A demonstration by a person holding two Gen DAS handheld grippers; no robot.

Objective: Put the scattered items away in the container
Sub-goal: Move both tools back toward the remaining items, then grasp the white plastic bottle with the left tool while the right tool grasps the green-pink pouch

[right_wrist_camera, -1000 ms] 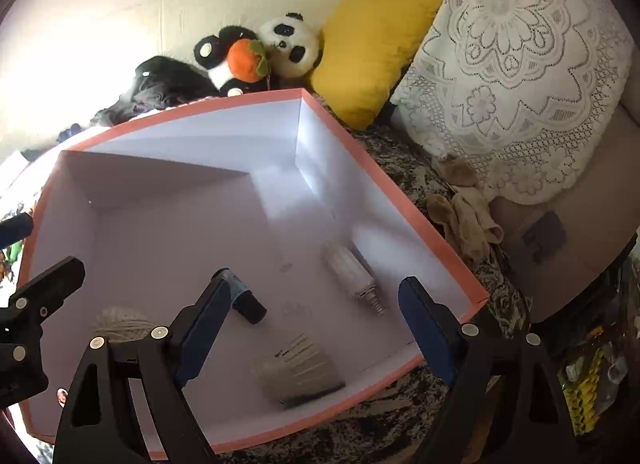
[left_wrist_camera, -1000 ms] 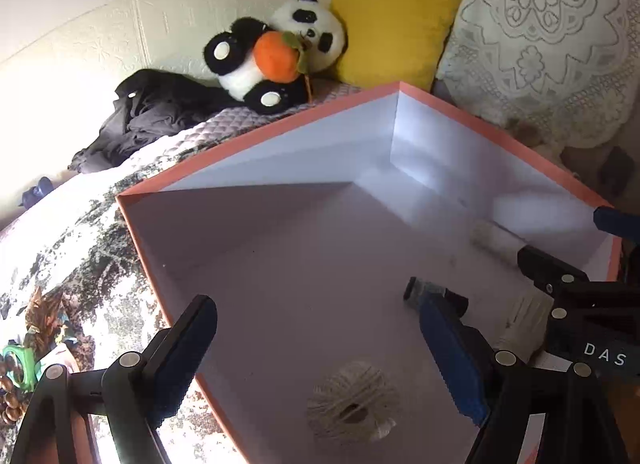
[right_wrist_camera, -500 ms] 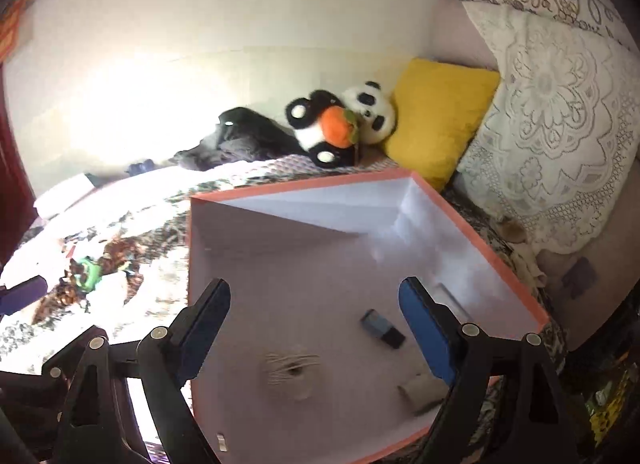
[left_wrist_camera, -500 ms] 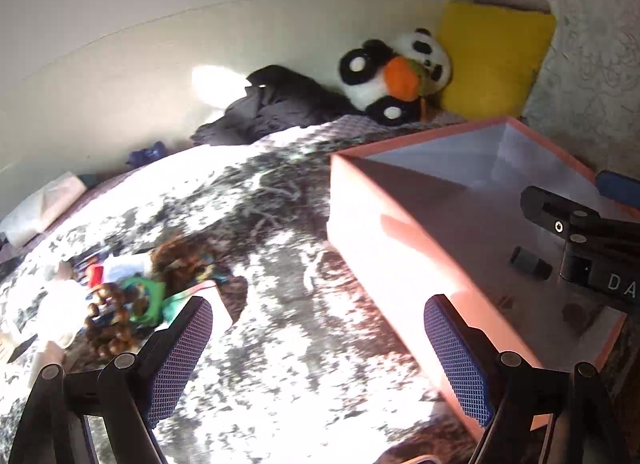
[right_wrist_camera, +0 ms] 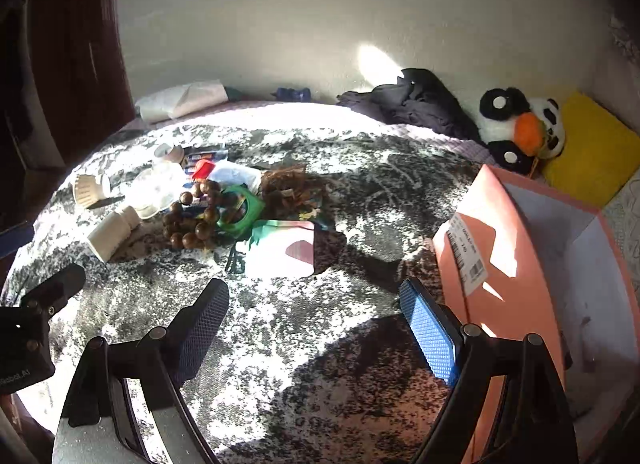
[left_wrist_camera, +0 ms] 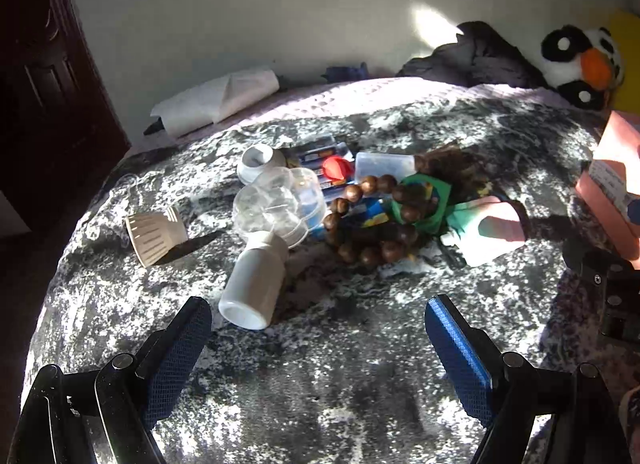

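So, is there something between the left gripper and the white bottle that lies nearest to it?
Nothing visible. The left gripper is open and empty, and only bare patterned bedspread lies between it and the white bottle. The bottle's far end touches the clear plastic container in the pile.

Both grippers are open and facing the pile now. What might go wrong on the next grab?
The bead string drapes over the green ring and wrappers, so pulling one may drag the others. The white bottle lies on its side on soft bedding and may roll away from the left gripper. The clear container is washed out by sun glare, so its edges are hard to judge.
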